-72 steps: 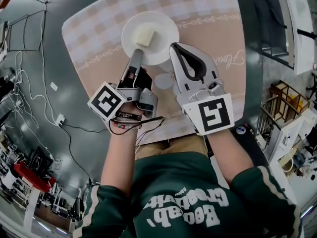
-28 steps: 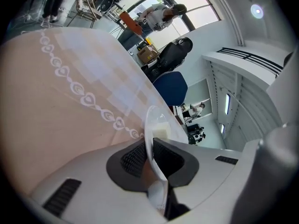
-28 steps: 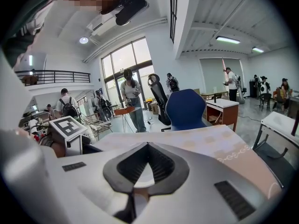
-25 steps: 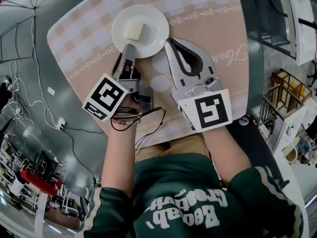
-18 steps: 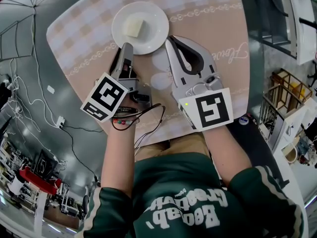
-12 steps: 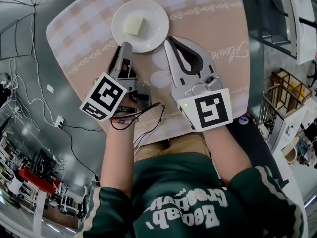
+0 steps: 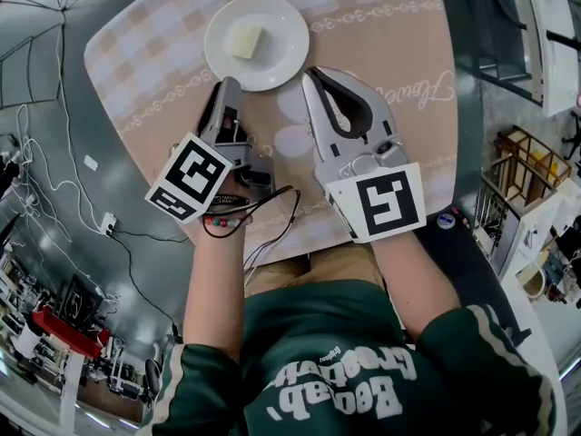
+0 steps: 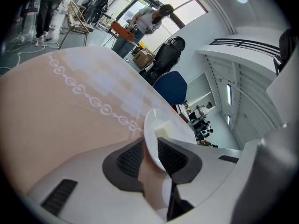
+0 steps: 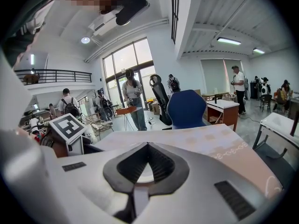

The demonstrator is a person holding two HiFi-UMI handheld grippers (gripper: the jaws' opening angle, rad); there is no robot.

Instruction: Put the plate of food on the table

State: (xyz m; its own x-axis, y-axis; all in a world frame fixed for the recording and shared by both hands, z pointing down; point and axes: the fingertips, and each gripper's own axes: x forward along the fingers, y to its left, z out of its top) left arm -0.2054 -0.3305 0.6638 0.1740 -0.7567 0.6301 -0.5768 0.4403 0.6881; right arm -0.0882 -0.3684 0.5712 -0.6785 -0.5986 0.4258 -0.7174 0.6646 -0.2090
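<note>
- In the left gripper view, the near part of the plate (image 8: 152, 132) is covered by the fingers (image 8: 175, 157) of the left gripper (image 8: 150, 154). Only a corner of the food (image 8: 164, 131) is shown above them, and contact between fingers and rim cannot be judged there.
- In the right gripper view, the plate is reduced to a white sliver seen through the opening behind the tips of the right gripper (image 9: 147, 145). The rest is hidden by that gripper's body.
- The kind of food cannot be told; only a pale block is made out.
- In the head view, the far edge of the counter (image 7: 381, 7) is cut off at the top, and its near edge is covered by the arms.
- The script lettering (image 7: 436, 84) on the counter is partly covered by the right gripper and cannot be read.
</note>
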